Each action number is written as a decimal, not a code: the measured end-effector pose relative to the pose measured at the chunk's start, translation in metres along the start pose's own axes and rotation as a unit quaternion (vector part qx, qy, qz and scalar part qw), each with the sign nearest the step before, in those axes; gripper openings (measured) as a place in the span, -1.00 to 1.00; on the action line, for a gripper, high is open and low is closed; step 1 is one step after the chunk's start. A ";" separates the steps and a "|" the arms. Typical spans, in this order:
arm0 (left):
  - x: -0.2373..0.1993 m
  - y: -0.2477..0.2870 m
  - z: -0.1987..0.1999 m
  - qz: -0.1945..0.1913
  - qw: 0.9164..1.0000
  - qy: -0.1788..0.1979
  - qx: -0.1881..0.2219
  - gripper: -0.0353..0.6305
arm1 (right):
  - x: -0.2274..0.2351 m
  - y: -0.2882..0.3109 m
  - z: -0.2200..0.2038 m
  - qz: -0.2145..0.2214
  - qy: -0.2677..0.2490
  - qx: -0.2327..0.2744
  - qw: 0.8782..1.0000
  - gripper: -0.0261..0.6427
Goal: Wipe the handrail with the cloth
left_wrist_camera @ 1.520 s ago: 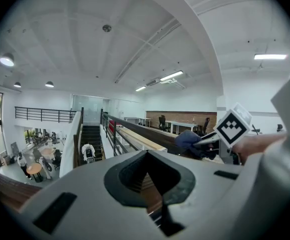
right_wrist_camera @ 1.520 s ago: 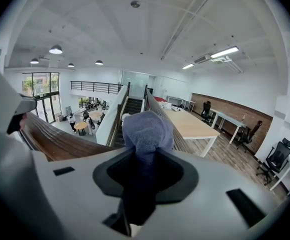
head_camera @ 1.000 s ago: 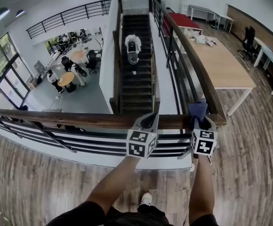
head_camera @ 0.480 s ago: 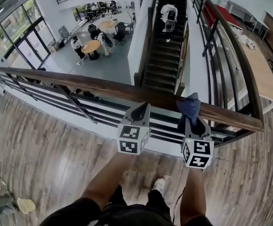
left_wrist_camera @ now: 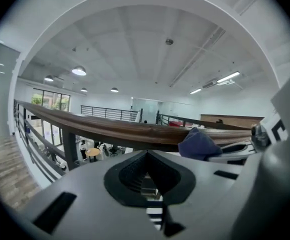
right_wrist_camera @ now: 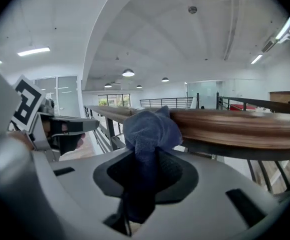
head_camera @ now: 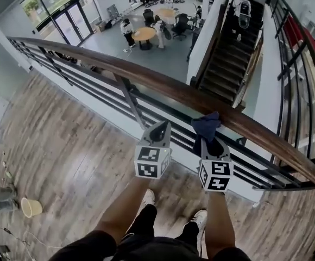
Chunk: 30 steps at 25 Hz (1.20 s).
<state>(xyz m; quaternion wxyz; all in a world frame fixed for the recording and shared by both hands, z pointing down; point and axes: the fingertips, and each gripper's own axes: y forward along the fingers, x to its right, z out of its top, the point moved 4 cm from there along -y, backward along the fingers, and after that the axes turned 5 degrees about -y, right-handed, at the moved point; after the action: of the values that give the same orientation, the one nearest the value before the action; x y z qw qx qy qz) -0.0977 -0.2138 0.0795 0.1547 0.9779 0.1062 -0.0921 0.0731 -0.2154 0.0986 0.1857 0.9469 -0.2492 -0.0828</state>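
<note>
The brown wooden handrail [head_camera: 146,79] runs from upper left to lower right on black metal bars. A dark blue cloth [head_camera: 205,125] is bunched against the rail's near side, and my right gripper [head_camera: 207,139] is shut on it. In the right gripper view the cloth [right_wrist_camera: 150,129] fills the jaws and presses against the handrail [right_wrist_camera: 235,126]. My left gripper [head_camera: 159,128] hovers just left of it, short of the rail, shut with nothing in it. The left gripper view shows the left gripper [left_wrist_camera: 146,154] below the handrail [left_wrist_camera: 110,129], with the cloth [left_wrist_camera: 197,144] to the right.
Beyond the rail is a drop to a lower floor with round tables [head_camera: 145,35] and people. A staircase [head_camera: 231,53] descends at upper right. A paper cup [head_camera: 31,206] sits on the wooden floor [head_camera: 65,156] at lower left. The person's feet [head_camera: 198,219] are below the grippers.
Both grippers and the cloth have travelled left along the handrail, away from the corner by the stairs. The head view has swung left with them.
</note>
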 end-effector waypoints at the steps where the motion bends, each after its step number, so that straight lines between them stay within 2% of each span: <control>1: -0.025 -0.003 -0.002 0.010 1.000 -0.001 0.000 -0.90 | -0.019 0.021 0.000 0.008 -0.001 -0.004 1.000 -0.63; 9: -0.193 0.007 -0.009 0.070 0.997 -0.008 0.006 -0.90 | -0.150 0.199 0.008 0.055 -0.013 -0.027 0.998 -0.63; 14: -0.270 0.014 -0.024 0.063 0.998 -0.016 0.004 -0.90 | -0.212 0.290 0.015 0.040 -0.021 -0.030 0.999 -0.63; 18: -0.329 0.018 -0.030 0.086 0.996 -0.011 -0.002 -0.90 | -0.249 0.346 0.023 0.009 -0.014 -0.031 0.999 -0.63; 24: -0.373 0.026 -0.041 0.099 0.995 0.001 -0.009 -0.90 | -0.279 0.396 0.027 -0.019 0.018 -0.049 0.998 -0.63; 28: -0.379 0.010 -0.031 0.104 0.994 -0.032 0.011 -0.90 | -0.288 0.412 0.024 -0.027 0.013 -0.072 0.997 -0.63; 30: -0.383 0.007 -0.028 0.105 0.994 -0.026 0.015 -0.90 | -0.289 0.420 0.020 -0.028 0.004 -0.086 0.996 -0.64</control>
<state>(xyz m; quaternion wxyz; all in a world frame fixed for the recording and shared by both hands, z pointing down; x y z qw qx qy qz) -0.4595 -0.2802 0.1891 0.1511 0.9832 -0.0027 -0.1027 -0.3662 -0.4147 0.2641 0.2645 0.9345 -0.2137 -0.1057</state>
